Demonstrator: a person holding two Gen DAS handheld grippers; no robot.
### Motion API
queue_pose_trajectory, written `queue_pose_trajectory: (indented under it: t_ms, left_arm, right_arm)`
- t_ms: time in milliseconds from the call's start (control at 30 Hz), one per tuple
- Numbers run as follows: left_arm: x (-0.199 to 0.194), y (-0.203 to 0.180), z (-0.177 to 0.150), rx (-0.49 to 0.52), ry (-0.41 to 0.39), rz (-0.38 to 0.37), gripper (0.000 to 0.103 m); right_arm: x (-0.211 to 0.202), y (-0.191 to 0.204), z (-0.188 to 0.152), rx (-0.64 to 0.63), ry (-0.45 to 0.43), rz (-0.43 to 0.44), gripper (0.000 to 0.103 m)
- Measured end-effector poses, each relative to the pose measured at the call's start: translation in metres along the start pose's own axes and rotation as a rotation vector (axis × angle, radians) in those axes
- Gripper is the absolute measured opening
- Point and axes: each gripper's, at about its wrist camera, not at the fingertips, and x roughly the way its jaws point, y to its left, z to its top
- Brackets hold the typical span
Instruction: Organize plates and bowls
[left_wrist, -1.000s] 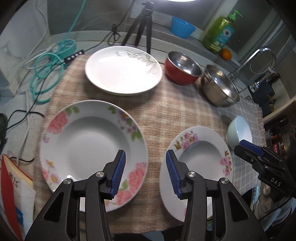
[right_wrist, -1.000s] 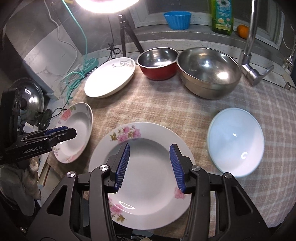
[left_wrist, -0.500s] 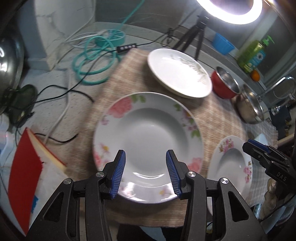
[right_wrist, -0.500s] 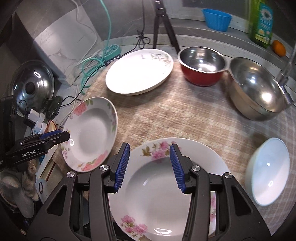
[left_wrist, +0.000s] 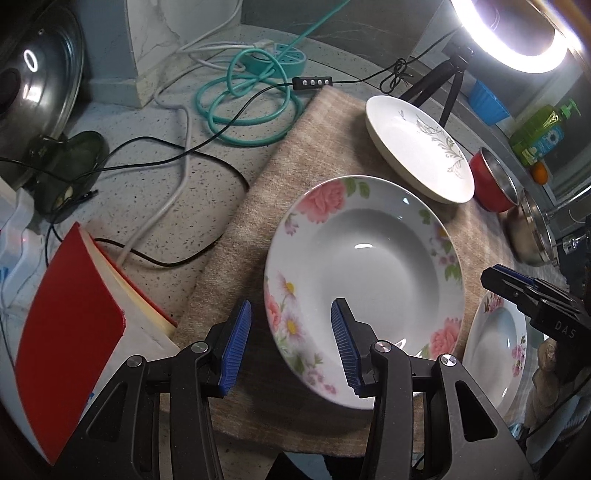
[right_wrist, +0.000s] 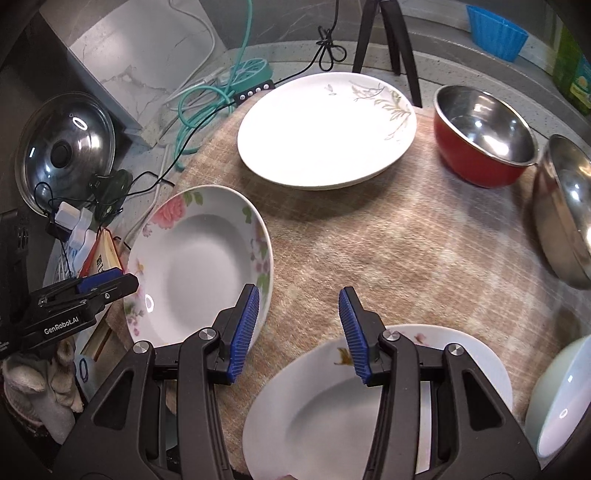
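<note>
A large rose-patterned deep plate (left_wrist: 369, 273) lies on the checked cloth; it also shows in the right wrist view (right_wrist: 199, 266). My left gripper (left_wrist: 290, 347) is open, its jaws astride the plate's near left rim, holding nothing. A smaller floral plate (right_wrist: 369, 402) lies below my open right gripper (right_wrist: 297, 328); it also shows in the left wrist view (left_wrist: 495, 343). A white leaf-patterned plate (right_wrist: 325, 129) sits at the back. A red bowl (right_wrist: 484, 144), a steel bowl (right_wrist: 565, 210) and a pale bowl (right_wrist: 561, 398) stand to the right.
A red book (left_wrist: 74, 328) lies left of the cloth (right_wrist: 388, 251). Cables and a teal power strip (left_wrist: 251, 92) cover the counter behind. A pot lid (right_wrist: 62, 155) leans at the left. A ring-light tripod (right_wrist: 388, 33) stands behind the white plate.
Both grippers have swung left. The rose plate now lies under my left gripper's right jaw, and the small floral plate has slid to the lower right in the right wrist view.
</note>
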Motion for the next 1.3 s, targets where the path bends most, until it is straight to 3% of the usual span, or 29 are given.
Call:
queue_pose_trajectory:
  t_ms: [167, 300, 633, 900, 1300]
  left_arm:
    - [0.006, 0.004, 0.002, -0.009, 0.014, -0.011, 0.041]
    - [0.009, 0.004, 0.001, -0.007, 0.024, -0.018, 0.037]
    - [0.015, 0.004, 0.003, 0.000, 0.037, -0.017, 0.023]
    - [0.017, 0.003, 0.004, 0.008, 0.042, -0.017, 0.022]
    - [0.015, 0.001, 0.004, 0.005, 0.036, -0.022, 0.021]
  right_arm:
    - [0.016, 0.007, 0.007, -0.019, 0.023, 0.001, 0.047]
    - [0.026, 0.011, 0.009, -0.031, 0.047, 0.010, 0.038]
    - [0.038, 0.015, 0.013, -0.032, 0.076, 0.027, 0.029]
    - [0.042, 0.024, 0.017, -0.062, 0.090, 0.039, 0.015]
    - [0.042, 0.022, 0.016, -0.045, 0.093, 0.033, 0.015]
